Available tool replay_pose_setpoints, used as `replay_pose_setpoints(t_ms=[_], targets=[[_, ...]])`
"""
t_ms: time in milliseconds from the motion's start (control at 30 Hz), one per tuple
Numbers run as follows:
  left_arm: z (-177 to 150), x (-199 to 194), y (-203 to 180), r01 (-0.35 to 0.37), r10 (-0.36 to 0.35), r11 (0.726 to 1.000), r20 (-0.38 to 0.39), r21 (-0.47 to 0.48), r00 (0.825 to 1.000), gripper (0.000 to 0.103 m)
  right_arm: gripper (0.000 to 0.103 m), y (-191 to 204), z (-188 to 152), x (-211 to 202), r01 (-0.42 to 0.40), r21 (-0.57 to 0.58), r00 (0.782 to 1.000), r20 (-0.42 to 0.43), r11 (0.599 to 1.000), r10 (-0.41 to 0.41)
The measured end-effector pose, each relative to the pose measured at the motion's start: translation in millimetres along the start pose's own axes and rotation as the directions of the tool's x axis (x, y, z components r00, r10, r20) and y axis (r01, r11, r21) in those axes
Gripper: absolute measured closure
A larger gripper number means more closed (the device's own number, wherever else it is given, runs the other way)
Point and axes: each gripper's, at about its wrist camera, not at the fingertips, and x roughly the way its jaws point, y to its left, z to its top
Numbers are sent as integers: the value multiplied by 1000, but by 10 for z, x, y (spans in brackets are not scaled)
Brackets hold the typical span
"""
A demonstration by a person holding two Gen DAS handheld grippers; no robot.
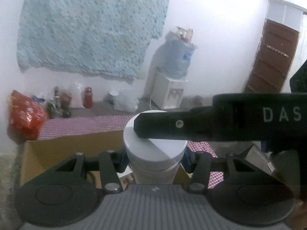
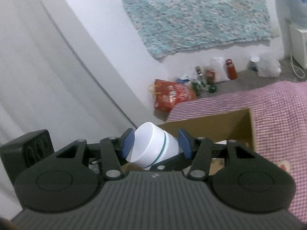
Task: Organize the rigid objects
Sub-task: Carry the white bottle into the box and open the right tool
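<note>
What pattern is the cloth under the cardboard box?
The cloth has a pink-and-white check, clearest in the right wrist view, beside the cardboard box.

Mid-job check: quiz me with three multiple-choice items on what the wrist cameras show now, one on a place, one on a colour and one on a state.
1. What does the cardboard box stand on?
A. bare floor
B. the pink checked cloth
C. a wooden shelf

2. What colour are the right gripper's pads?
A. blue
B. red
C. yellow

3. What state is the white jar in?
A. lid off, lying in the box
B. lid off, standing on the cloth
C. lid on, between gripper fingers

Answers:
1 B: the cardboard box has the pink checked cloth spread beneath and beside it.
2 A: the right gripper shows blue pads on either side of the jar.
3 C: the white jar has its lid in place and sits between the left gripper fingers.
</note>
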Motion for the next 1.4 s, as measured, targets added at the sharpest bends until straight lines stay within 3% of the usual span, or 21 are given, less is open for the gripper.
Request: replay_pose_setpoints(t_ms=[267,600,1400], targets=[[-35,764,65,7,-7,1000,-110,-1,994,49,51,-750,4,314,54,62,998,-40,997,-52],[-228,1213,153,1,-4,1000,-204,-13,979,49,51,-1137,-124,778,91,94,990,-112,991,-80],[-215,1336,187,-18,16,1000,-149,-9,989,49,47,-1144,-83,823,113,40,991,-80,993,-109]])
